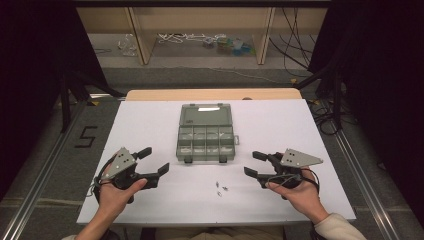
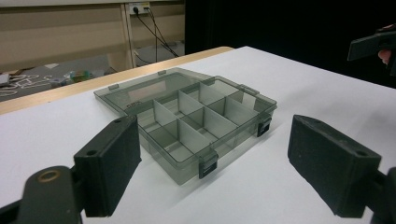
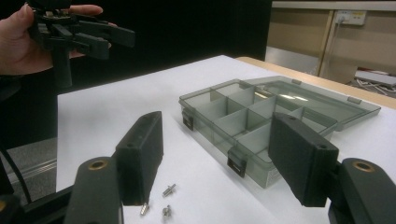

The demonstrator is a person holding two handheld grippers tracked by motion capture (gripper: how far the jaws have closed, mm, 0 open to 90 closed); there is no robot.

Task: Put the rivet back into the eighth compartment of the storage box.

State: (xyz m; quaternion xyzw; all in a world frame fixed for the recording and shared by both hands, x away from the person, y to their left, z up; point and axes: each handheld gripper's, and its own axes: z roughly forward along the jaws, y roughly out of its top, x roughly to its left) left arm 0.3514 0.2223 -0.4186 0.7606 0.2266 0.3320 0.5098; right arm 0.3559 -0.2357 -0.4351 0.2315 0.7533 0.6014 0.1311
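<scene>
Dim, soft-focus pictures; bright table [image 1: 150, 125], dark surroundings.

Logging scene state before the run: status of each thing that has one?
Compartment box: lid open, laid flat behind it; compartments look empty.
Small screws: loose on the table, outside the box.
Left gripper: open, holding nothing.
Right gripper: open, holding nothing.

A white table [image 1: 150, 125] fills the centre of the frame; grey floor [image 1: 200, 75] lies above it; a light wooden frame [image 1: 142, 35] and tangled cables [image 1: 190, 37] stand at the top; black curtains [image 1: 30, 75] darken both sides.
</scene>
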